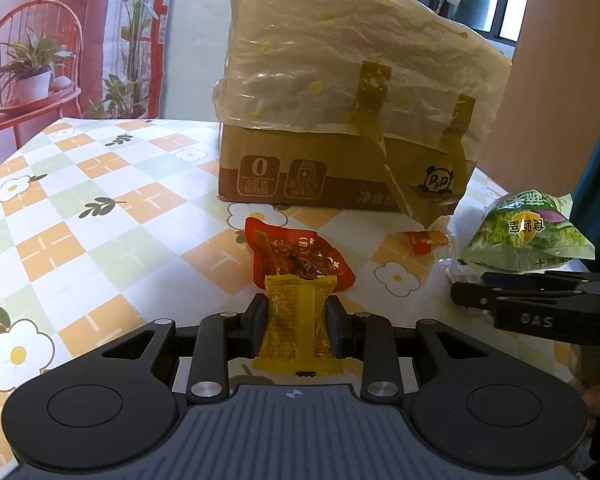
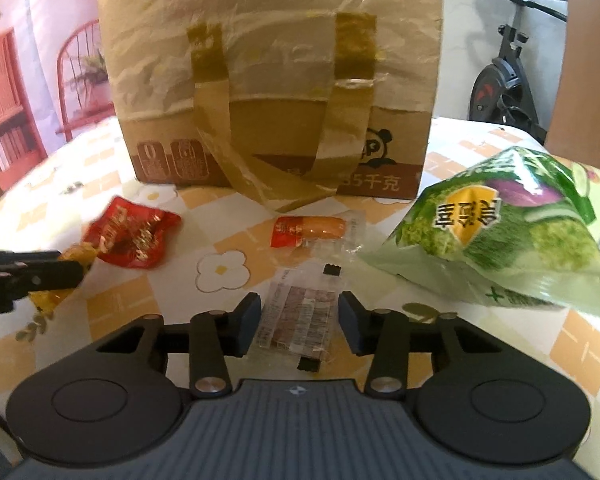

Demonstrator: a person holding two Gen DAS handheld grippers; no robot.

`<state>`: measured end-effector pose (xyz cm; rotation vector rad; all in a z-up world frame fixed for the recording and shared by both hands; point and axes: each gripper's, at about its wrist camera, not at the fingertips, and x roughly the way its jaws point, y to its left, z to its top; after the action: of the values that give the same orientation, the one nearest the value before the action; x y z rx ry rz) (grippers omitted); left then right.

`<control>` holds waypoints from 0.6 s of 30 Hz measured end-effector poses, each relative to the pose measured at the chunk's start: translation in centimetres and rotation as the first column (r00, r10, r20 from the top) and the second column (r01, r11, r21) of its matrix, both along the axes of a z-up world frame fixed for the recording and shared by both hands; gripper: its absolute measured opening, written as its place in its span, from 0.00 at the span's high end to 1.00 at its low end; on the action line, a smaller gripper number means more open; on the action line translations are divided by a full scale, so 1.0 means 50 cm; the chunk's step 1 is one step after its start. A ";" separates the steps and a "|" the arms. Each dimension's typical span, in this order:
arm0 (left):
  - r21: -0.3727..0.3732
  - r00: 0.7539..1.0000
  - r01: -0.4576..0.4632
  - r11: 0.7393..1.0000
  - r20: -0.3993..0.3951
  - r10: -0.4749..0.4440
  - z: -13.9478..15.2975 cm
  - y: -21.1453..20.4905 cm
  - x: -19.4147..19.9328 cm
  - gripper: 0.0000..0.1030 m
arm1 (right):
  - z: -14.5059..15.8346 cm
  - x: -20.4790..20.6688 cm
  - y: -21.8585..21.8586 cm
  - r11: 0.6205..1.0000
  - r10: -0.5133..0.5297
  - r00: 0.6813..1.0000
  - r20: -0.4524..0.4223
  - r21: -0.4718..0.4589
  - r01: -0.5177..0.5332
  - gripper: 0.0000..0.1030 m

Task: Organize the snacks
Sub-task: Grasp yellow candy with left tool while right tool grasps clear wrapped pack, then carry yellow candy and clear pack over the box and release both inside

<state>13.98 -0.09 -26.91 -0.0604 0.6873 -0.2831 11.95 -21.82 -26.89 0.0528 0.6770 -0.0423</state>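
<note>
My left gripper (image 1: 297,322) is shut on a yellow snack packet (image 1: 298,320), held just above the table. A red snack packet (image 1: 296,254) lies right beyond it, also in the right wrist view (image 2: 130,236). My right gripper (image 2: 298,318) is open, its fingers either side of a clear-wrapped brown snack bar (image 2: 300,312) lying on the table. A sausage in a clear and orange wrapper (image 2: 314,230) lies ahead of it. A green chip bag (image 2: 512,232) sits at the right, also in the left wrist view (image 1: 528,232).
A cardboard box (image 1: 340,176) covered with plastic film and taped stands at the back of the checkered flower tablecloth (image 1: 80,208). An exercise bike (image 2: 504,84) is beyond the table at the right. The left gripper shows at the left edge of the right wrist view (image 2: 32,278).
</note>
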 end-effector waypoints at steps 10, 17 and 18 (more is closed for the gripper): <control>0.003 0.997 0.033 0.999 0.068 -0.033 0.047 0.005 0.006 0.68 | 0.056 -0.038 -0.004 1.000 0.007 0.994 0.112 0.009 -0.008 0.56; -0.042 0.980 0.044 0.998 0.194 -0.035 0.160 0.012 0.030 0.68 | 0.147 -0.042 -0.010 0.999 0.038 0.964 0.265 0.005 -0.041 0.56; -0.046 0.976 0.047 0.998 0.214 -0.036 0.177 0.012 0.034 0.68 | 0.162 -0.040 -0.012 0.999 0.041 0.957 0.286 0.001 -0.043 0.56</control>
<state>15.69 0.51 -18.07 -0.0631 0.4682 -0.3425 9.96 -22.42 -18.79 0.0504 0.3879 0.0084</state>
